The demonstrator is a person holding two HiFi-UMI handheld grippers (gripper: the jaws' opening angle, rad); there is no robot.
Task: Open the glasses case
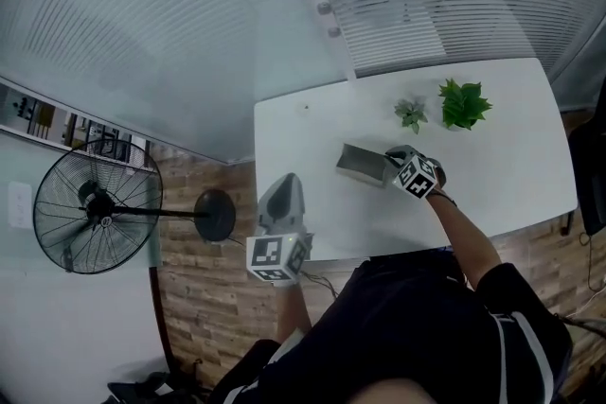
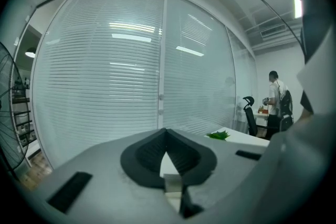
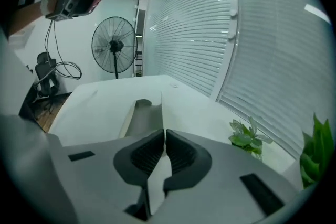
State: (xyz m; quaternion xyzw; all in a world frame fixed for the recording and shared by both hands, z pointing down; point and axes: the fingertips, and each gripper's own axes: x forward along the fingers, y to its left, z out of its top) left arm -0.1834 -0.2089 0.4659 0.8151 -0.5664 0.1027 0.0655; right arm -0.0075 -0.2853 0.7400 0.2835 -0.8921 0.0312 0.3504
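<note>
You're on the opening itself: your right gripper [image 3: 163,135] has its fingers pinched on the thin flap edge of the glasses case [image 3: 140,120], whose body lies on the desk [image 3: 100,99] just ahead of them. Your left gripper [image 2: 166,136] holds its fingers pressed together, empty; the next move, I judge, calls for lifting that flap back steadily

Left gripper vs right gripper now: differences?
The right gripper is shut on the glasses case by its thin flap; the left gripper is shut on nothing. The right gripper is at the case, out over the table; the left gripper hangs by its near left corner, apart from the case. Both have jaws together and carry a marker cube.
</note>
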